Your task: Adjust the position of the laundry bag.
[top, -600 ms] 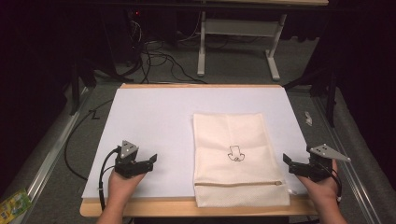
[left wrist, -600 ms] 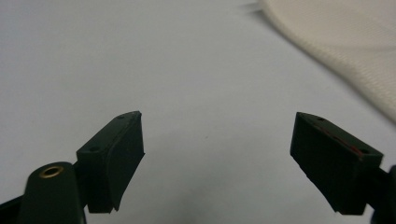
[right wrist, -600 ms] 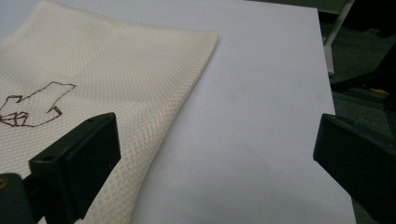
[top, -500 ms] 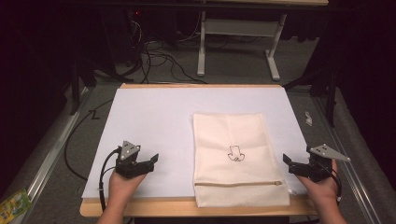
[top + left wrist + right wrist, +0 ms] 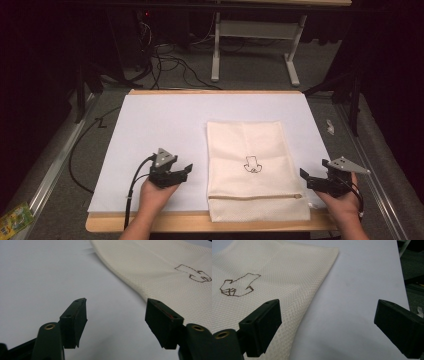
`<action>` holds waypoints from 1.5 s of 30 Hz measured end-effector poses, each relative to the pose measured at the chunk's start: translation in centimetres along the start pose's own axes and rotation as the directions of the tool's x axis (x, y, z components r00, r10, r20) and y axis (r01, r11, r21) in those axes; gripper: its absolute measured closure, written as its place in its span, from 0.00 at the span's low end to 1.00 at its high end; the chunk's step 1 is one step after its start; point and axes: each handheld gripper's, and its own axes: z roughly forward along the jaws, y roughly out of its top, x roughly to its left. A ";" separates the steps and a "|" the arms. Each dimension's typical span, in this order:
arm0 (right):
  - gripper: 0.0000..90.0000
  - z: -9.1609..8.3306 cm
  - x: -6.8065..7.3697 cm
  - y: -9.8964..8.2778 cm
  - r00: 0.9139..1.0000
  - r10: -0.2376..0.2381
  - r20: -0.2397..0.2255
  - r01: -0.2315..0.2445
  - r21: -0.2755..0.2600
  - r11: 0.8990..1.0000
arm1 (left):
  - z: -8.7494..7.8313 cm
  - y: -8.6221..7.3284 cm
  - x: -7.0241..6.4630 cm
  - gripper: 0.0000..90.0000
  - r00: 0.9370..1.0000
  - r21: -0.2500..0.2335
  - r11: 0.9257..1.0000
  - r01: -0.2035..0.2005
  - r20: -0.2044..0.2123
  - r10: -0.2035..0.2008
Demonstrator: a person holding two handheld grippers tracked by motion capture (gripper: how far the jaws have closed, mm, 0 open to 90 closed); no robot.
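A cream mesh zip bag [image 5: 255, 170] lies flat on the white sheet [image 5: 160, 125] covering the wooden table [image 5: 150, 223], right of centre, with its zipper edge toward the person and a small dark outline emblem [image 5: 252, 165] near its middle. The left gripper [image 5: 184, 172], held in the left hand [image 5: 155, 192], sits low over the sheet just left of the bag with jaws apart and nothing between them. The right gripper [image 5: 306, 179], held in the right hand [image 5: 342, 200], sits at the bag's right edge with jaws spread wide, one over the mesh and the other over bare sheet.
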 end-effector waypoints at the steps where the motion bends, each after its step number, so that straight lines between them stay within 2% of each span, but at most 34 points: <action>1: 0.11 0.0 0.1 0.0 1.000 -0.009 -0.003 0.009 0.000 1.000 | 0.7 0.3 -0.5 0.40 1.000 0.010 1.000 -0.004 0.017 0.004; 4: 0.17 0.0 0.5 -0.1 0.999 -0.034 -0.015 0.034 0.013 0.999 | 2.7 1.2 -2.0 0.43 0.999 0.050 0.998 -0.023 0.037 0.022; 6: 0.17 0.1 0.5 -0.1 0.999 -0.032 -0.017 0.032 0.012 0.999 | 4.0 1.6 -3.0 0.44 0.998 0.077 0.996 -0.045 0.041 0.042; 7: 0.17 0.1 0.5 -0.1 0.999 -0.036 -0.017 0.036 0.012 0.999 | 4.9 1.8 -3.4 0.45 0.998 0.094 0.994 -0.060 0.026 0.058; 9: 0.18 0.0 0.6 -0.2 0.999 -0.031 -0.017 0.031 0.015 0.999 | 6.7 1.9 -4.0 0.45 0.998 0.145 0.988 -0.054 0.018 0.052; 10: 0.18 0.0 0.6 -0.2 0.999 -0.031 -0.012 0.031 0.021 0.999 | 7.6 2.0 -4.6 0.44 0.997 0.146 0.986 -0.075 -0.018 0.079; 11: 0.18 0.0 0.6 -0.2 0.999 -0.031 -0.012 0.031 0.021 0.999 | 7.6 2.0 -4.6 0.52 0.997 0.146 0.986 -0.075 -0.018 0.079; 12: 0.18 0.0 0.7 -0.2 0.999 -0.030 -0.013 0.031 0.020 0.999 | 7.9 2.3 -4.9 0.52 0.996 0.149 0.986 -0.078 -0.027 0.083; 13: 0.19 0.0 0.7 -0.2 0.999 -0.035 -0.012 0.035 0.021 0.999 | 8.2 2.6 -5.4 0.72 0.995 0.159 0.983 -0.095 -0.024 0.100; 14: 0.19 0.0 0.7 -0.2 0.999 -0.035 -0.012 0.035 0.021 0.999 | 8.2 2.6 -5.4 0.82 0.995 0.159 0.983 -0.095 -0.024 0.100; 15: 0.19 0.0 0.7 -0.2 0.999 -0.041 -0.015 0.041 0.019 0.999 | 8.3 2.8 -5.6 0.82 0.993 0.166 0.981 -0.105 -0.029 0.111; 17: 0.20 0.0 0.7 -0.1 0.999 -0.043 -0.014 0.043 0.014 0.999 | 8.5 3.1 -5.8 0.96 0.991 0.176 0.976 -0.128 -0.022 0.134; 19: 0.24 0.0 0.8 -0.1 0.999 -0.038 -0.015 0.038 0.014 0.999 | 8.5 3.3 -5.2 0.97 0.996 0.161 0.983 -0.083 -0.020 0.087; 20: 0.26 0.0 0.8 -0.1 0.999 -0.045 -0.011 0.045 0.016 0.999 | 8.6 3.4 -4.8 0.98 0.997 0.145 0.988 -0.056 -0.047 0.063; 21: 0.28 0.0 0.8 -0.2 0.999 -0.051 -0.008 0.051 0.014 0.999 | 8.6 3.5 -4.3 0.98 0.996 0.131 0.991 -0.038 -0.073 0.048; 22: 0.30 -0.1 0.9 -0.2 0.999 -0.049 -0.013 0.049 0.014 0.999 | 8.6 3.6 -3.0 0.98 0.993 0.116 0.993 0.002 -0.115 0.011; 23: 0.30 -0.1 0.9 -0.2 0.999 -0.049 -0.013 0.049 0.014 0.999 | 8.6 3.6 -3.0 0.98 0.993 0.116 0.993 0.002 -0.115 0.011; 24: 0.31 -0.1 0.9 -0.2 0.999 -0.044 -0.016 0.045 0.013 0.999 | 8.5 3.6 -2.4 0.98 0.990 0.105 0.994 0.016 -0.144 0.000; 27: 0.35 -0.2 0.9 -0.1 0.999 -0.044 -0.024 0.044 0.004 0.999 | 8.1 3.7 -0.4 0.98 0.974 0.083 0.995 0.046 -0.224 -0.026; 30: 0.36 0.0 1.1 -0.2 0.998 -0.042 -0.036 0.042 0.012 0.999 | 7.7 3.6 1.2 0.97 0.964 0.057 0.995 0.077 -0.259 -0.060; 31: 0.36 0.1 1.1 -0.2 0.998 -0.051 -0.039 0.052 0.014 0.999 | 7.4 3.6 1.6 0.94 0.964 0.039 0.995 0.089 -0.254 -0.077; 32: 0.36 0.2 1.2 -0.1 0.998 -0.052 -0.040 0.053 0.016 0.998 | 7.1 3.6 1.9 0.88 0.965 0.016 0.995 0.094 -0.246 -0.087; 35: 0.41 0.1 1.8 -0.1 0.995 -0.075 -0.062 0.076 0.010 0.997 | 5.1 3.6 2.0 0.59 0.974 -0.051 0.996 0.078 -0.210 -0.087; 36: 0.41 0.1 1.8 -0.1 0.995 -0.075 -0.062 0.076 0.010 0.997 | 4.3 3.6 1.8 0.59 0.978 -0.056 0.996 0.066 -0.196 -0.076; 38: 0.50 0.2 2.1 -0.1 0.992 -0.088 -0.088 0.090 0.012 0.996 | 2.5 3.4 1.1 0.52 0.986 -0.051 0.998 0.027 -0.164 -0.035; 40: 0.52 0.4 2.5 0.0 0.989 -0.099 -0.111 0.102 0.021 0.995 | 0.3 2.6 0.2 0.49 0.992 -0.061 0.998 -0.002 -0.127 -0.006; 42: 0.54 0.6 2.9 0.1 0.986 -0.089 -0.143 0.094 0.025 0.995 | -1.6 1.3 -0.7 0.49 0.996 -0.077 0.997 -0.005 -0.085 -0.002; 44: 0.55 1.0 3.8 0.3 0.980 -0.100 -0.175 0.107 0.032 0.994 | -3.3 -0.5 -1.4 0.49 0.999 -0.088 0.996 -0.020 -0.038 0.017; 45: 0.55 1.0 3.8 0.3 0.980 -0.100 -0.175 0.107 0.032 0.994 | -3.3 -0.5 -1.4 0.49 0.999 -0.088 0.996 -0.020 -0.038 0.017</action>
